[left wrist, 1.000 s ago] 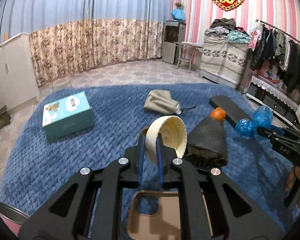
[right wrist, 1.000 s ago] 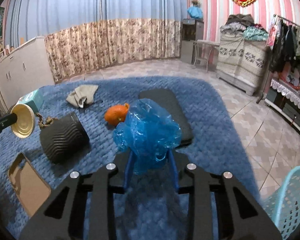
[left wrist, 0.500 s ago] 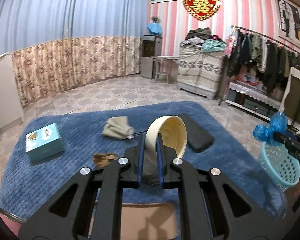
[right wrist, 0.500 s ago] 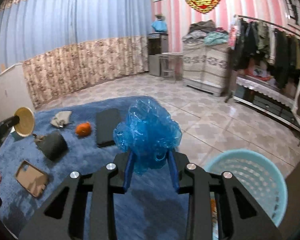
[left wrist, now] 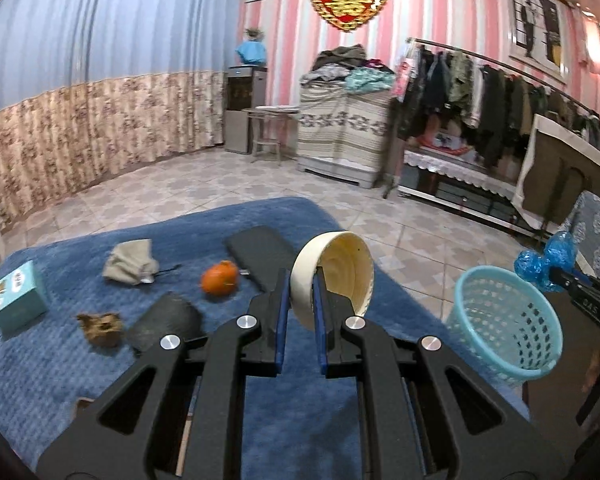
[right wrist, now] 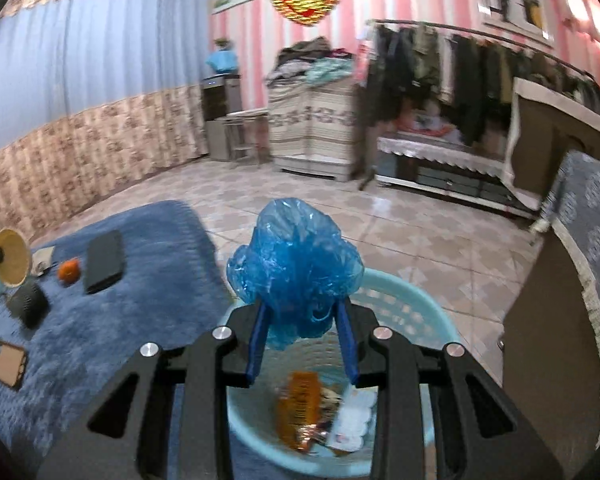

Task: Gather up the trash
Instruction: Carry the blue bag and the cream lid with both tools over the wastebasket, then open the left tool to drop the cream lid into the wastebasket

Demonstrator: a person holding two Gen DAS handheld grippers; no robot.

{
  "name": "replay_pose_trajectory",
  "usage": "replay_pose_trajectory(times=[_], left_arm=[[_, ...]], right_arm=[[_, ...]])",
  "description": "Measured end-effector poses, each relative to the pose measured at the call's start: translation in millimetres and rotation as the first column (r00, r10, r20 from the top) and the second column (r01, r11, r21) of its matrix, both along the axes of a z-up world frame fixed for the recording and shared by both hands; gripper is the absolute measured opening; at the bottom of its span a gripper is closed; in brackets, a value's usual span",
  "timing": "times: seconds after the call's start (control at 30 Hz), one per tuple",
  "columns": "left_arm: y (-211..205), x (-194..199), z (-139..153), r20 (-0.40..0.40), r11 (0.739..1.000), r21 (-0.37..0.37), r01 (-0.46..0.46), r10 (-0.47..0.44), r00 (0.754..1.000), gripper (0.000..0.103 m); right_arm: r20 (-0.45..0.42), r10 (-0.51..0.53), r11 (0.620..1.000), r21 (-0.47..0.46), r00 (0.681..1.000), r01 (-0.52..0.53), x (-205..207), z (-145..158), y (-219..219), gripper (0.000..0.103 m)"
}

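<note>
My left gripper [left wrist: 300, 292] is shut on the rim of a cream paper bowl [left wrist: 336, 272], held above the blue rug [left wrist: 60, 360]. My right gripper [right wrist: 300, 320] is shut on a crumpled blue plastic bag [right wrist: 296, 264], held right above the light blue mesh basket [right wrist: 440, 320]; wrappers and paper lie inside it. In the left wrist view the basket [left wrist: 504, 328] stands on the floor at the right, with the bag [left wrist: 544, 264] above its far rim. The bowl also shows at the left of the right wrist view [right wrist: 14, 262].
On the rug lie an orange [left wrist: 219, 278], a beige cloth [left wrist: 130, 262], a black flat pad [left wrist: 260, 250], a dark ribbed cylinder [left wrist: 164, 322], a brown scrap [left wrist: 100, 324], a teal box [left wrist: 14, 300] and a phone case [right wrist: 6, 364]. A brown cabinet [right wrist: 548, 312] stands right of the basket.
Both grippers swung right, away from the rug's middle. The right gripper with the blue bag has come over the basket. The left gripper still holds the bowl, now nearer the basket.
</note>
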State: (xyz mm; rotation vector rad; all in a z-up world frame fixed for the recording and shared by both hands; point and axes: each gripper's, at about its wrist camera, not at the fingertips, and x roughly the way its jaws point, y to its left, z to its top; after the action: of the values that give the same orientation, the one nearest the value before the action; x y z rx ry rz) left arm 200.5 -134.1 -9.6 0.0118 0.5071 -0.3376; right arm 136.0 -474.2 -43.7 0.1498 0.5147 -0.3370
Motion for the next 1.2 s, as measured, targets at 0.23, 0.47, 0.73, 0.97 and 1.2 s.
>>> replay_pose_trajectory(times=[0.23,0.47,0.73,0.97,1.2], left_arm=[[-66.8,-2.1,-15.8,-0.025,0.993,0.018,0.115,-0.115,0.993,0.01],[-130.5,-7.2,-29.5,-0.038,0.973,0.025,0.228,-0.227,0.973,0.01],[-193.6,-5.8,-48.2,-0.087,0.948,-0.005,0.319,-0.318,0.944,0.01],[-244.0,-8.0,-63.7,-0.09,0.933,0.052,0.356,-0.35,0.932,0.01],[-261.7,-12.0,-77.3,-0.101,0.923,0.106,0.369,-0.359,0.928,0.012]], right_arm=[[-0.021,-0.067,0.998,0.0,0.998,0.067,-4.5,-8.6,-33.1,0.032],[-0.045,-0.101,0.994,0.031,0.994,0.102,-4.3,-21.7,-60.6,0.032],[-0.032,-0.153,0.986,0.065,0.988,0.155,-14.6,-26.4,-89.9,0.032],[-0.043,-0.174,0.979,0.098,0.984,0.178,-16.9,-37.0,-106.0,0.031],[-0.046,-0.167,0.978,0.122,0.985,0.171,-14.1,-41.1,-107.4,0.031]])
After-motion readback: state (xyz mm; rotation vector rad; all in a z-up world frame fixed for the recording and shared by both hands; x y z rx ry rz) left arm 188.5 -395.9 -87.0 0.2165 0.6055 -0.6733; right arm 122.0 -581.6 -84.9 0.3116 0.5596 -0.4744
